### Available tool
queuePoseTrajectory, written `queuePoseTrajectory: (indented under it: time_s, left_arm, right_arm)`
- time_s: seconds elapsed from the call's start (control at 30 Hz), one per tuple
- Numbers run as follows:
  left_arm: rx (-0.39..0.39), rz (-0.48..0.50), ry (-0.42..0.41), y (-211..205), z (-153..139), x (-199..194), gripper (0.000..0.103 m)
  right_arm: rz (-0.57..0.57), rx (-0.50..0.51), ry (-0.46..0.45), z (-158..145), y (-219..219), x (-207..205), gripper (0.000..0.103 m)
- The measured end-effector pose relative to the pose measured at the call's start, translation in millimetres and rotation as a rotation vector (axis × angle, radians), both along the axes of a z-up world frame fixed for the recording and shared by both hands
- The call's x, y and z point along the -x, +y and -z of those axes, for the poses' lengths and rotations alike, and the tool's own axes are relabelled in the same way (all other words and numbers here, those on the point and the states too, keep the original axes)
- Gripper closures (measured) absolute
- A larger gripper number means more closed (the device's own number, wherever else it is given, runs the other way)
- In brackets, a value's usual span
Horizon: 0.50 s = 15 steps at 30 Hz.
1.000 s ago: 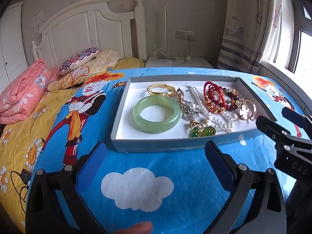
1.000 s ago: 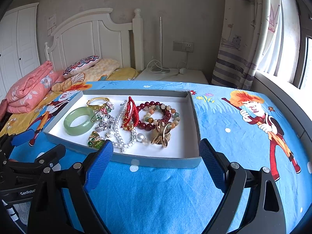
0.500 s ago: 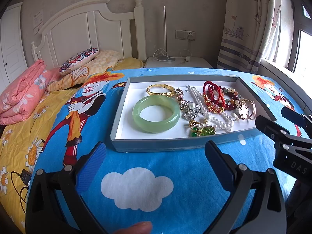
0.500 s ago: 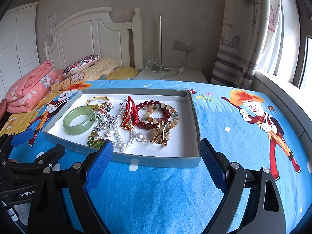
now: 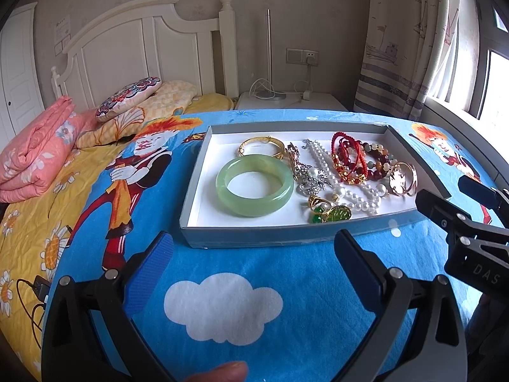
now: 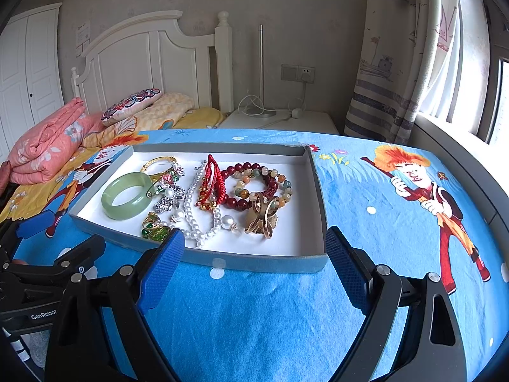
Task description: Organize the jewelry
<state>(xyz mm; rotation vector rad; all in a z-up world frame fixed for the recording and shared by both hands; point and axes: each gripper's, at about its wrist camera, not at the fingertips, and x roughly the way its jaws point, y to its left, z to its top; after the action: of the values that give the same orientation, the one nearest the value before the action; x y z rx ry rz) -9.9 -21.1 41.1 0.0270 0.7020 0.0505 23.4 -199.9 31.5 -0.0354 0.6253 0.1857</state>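
A shallow grey tray (image 5: 194,191) (image 6: 313,191) lies on the blue cartoon bedspread and holds a pile of jewelry. In it are a green jade bangle (image 5: 254,185) (image 6: 127,195), a gold bangle (image 5: 261,146), a pearl necklace (image 5: 331,165) (image 6: 194,203), red cord and bead bracelets (image 5: 350,159) (image 6: 241,184), a silver brooch (image 6: 170,195), a green-stone ring (image 5: 331,213) and a rose-gold ring (image 5: 404,178) (image 6: 262,216). My left gripper (image 5: 253,259) is open and empty, just in front of the tray. My right gripper (image 6: 254,259) is open and empty at the tray's near edge.
The bed carries a folded pink quilt (image 5: 35,149) and pillows (image 5: 130,98) at the far left. A white nightstand (image 6: 280,119) with a lamp and cables stands behind. A curtain (image 6: 391,63) and window sill line the right side.
The right gripper has edged slightly forward toward the tray. The left gripper has barely moved. Both stay open.
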Motion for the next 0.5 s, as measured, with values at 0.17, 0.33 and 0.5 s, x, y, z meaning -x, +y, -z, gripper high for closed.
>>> queuePoseTrajectory:
  time_s: [0.17,0.33,0.5]
  left_arm:
    - [0.009,0.002,0.002,0.6,0.1,-0.7,0.003]
    - [0.025,0.002,0.004,2.7,0.9,-1.0,0.003]
    - [0.026,0.001,0.0,3.6,0.3,-1.0,0.003]
  right_arm:
    - [-0.001,0.003,0.003,1.0,0.4,-0.3,0.017]
    - [0.001,0.011,0.014,4.1,0.3,-2.1,0.017]
    - [0.001,0.012,0.014,4.1,0.4,-2.0,0.017]
